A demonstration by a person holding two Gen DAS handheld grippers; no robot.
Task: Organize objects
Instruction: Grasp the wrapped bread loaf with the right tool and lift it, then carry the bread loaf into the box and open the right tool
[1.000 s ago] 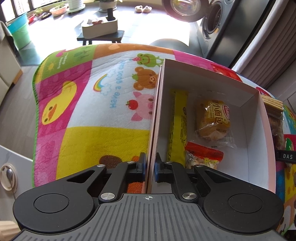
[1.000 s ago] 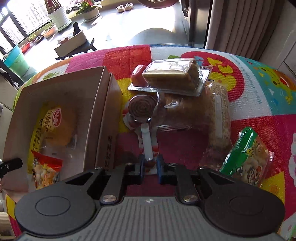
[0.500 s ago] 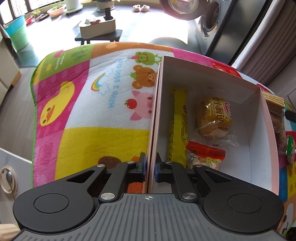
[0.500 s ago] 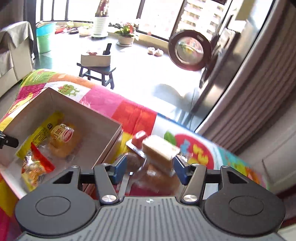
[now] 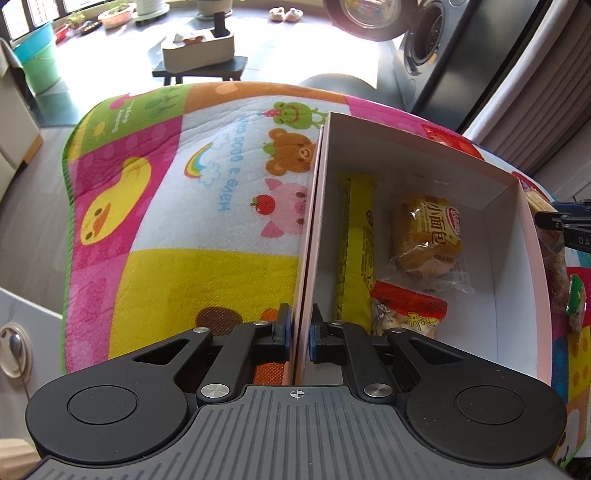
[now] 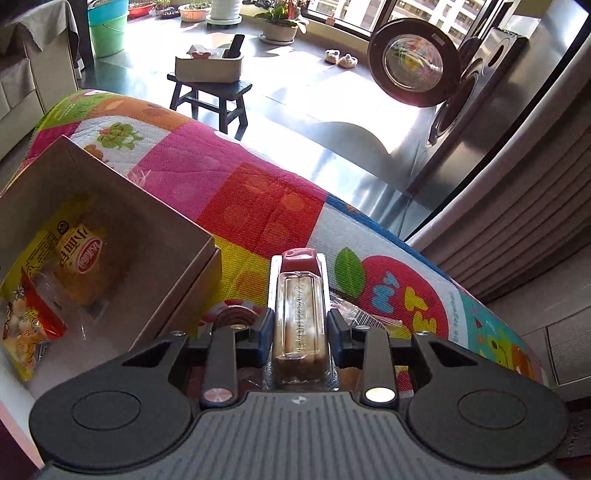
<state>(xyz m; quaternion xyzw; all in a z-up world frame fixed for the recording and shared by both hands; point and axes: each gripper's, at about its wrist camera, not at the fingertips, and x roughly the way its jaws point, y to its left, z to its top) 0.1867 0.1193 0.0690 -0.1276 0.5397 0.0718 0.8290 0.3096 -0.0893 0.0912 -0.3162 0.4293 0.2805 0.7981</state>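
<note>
Three wrapped snacks (image 5: 424, 236) fill the white cardboard box (image 5: 513, 266), lower left; left tongs (image 5: 301, 326) pinch its wall, right tongs (image 6: 300, 330) clamp a clear plastic biscuit tray (image 6: 301, 314) at centre.

A cartoon-printed mat (image 5: 192, 206) is seen covering the worktop. Beyond it, a dark stool (image 6: 208, 96) is carrying a beige organizer box (image 6: 208, 68). A washing machine door (image 6: 413, 61) is being held open, and a green bucket (image 6: 109, 31) is being lit by sun beside potted plants (image 6: 280, 26).
</note>
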